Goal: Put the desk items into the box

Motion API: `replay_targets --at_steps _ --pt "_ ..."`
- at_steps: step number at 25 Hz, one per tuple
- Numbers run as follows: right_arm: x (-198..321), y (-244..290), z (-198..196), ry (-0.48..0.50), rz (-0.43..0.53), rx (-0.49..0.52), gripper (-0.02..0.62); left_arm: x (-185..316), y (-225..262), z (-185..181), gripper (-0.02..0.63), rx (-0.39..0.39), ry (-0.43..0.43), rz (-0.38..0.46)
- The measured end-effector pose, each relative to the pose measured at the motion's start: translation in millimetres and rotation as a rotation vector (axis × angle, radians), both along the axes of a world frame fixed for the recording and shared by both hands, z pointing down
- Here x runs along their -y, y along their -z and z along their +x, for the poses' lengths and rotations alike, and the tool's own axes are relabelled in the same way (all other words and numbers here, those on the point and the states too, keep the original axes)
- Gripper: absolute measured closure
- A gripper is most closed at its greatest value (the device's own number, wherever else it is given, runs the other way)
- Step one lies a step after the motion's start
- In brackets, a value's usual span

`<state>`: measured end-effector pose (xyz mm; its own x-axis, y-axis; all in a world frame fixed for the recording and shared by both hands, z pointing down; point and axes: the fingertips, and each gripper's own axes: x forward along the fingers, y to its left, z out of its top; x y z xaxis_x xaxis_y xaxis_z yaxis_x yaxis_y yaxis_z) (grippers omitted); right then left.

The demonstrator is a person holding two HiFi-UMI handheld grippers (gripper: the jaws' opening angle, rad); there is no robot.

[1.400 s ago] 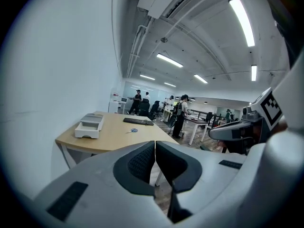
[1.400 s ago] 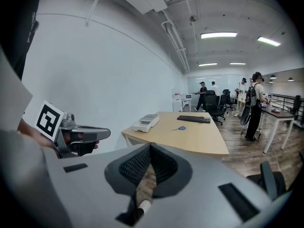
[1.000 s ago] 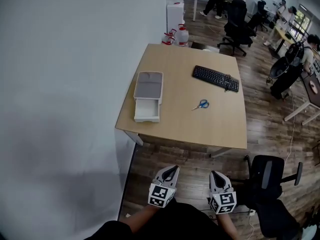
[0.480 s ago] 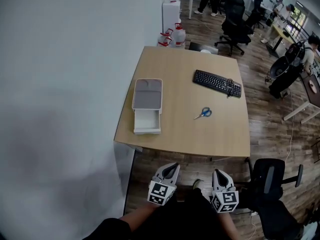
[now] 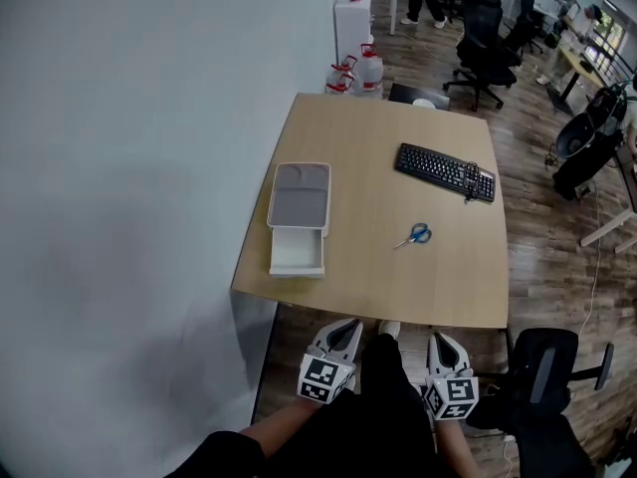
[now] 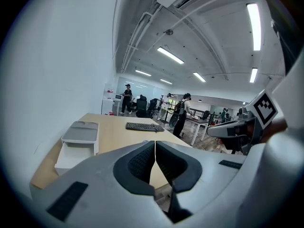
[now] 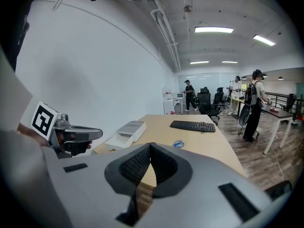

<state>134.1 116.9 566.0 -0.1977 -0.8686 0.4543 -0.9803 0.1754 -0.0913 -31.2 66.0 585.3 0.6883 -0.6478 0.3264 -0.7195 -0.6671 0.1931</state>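
White box, keyboard, scissors: one each

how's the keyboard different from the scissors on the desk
The keyboard is black; the scissors have blue handles. The keyboard is long and much larger than the small scissors. The keyboard lies toward the far right side of the desk, the scissors nearer its middle and closer to the person. Both lie flat on the desk, outside the white box.
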Motion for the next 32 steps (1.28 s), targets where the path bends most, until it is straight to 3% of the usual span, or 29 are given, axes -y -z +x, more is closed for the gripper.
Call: replay_targets --at_steps 9,17,22,26,29,32 --pt "91 -3 41 0.018 0.016 0.057 0.535 92 -4 39 0.588 0.055 0.025 -0.037" --pt "157 -14 85 0.029 -0.006 0.089 0.535 163 -28 107 0.586 0.136 -0.072 -0.069" --pt "192 -25 118 0.029 -0.029 0.101 0.535 198 -61 147 0.586 0.192 -0.117 -0.122" --pt "212 -38 143 0.008 -0.051 0.124 0.535 215 -97 185 0.586 0.240 -0.213 -0.219" --pt "226 -47 159 0.003 -0.067 0.137 0.535 230 -121 208 0.583 0.291 -0.276 -0.234" --pt "236 -55 174 -0.007 -0.084 0.158 0.535 242 -144 227 0.540 0.347 -0.316 -0.274"
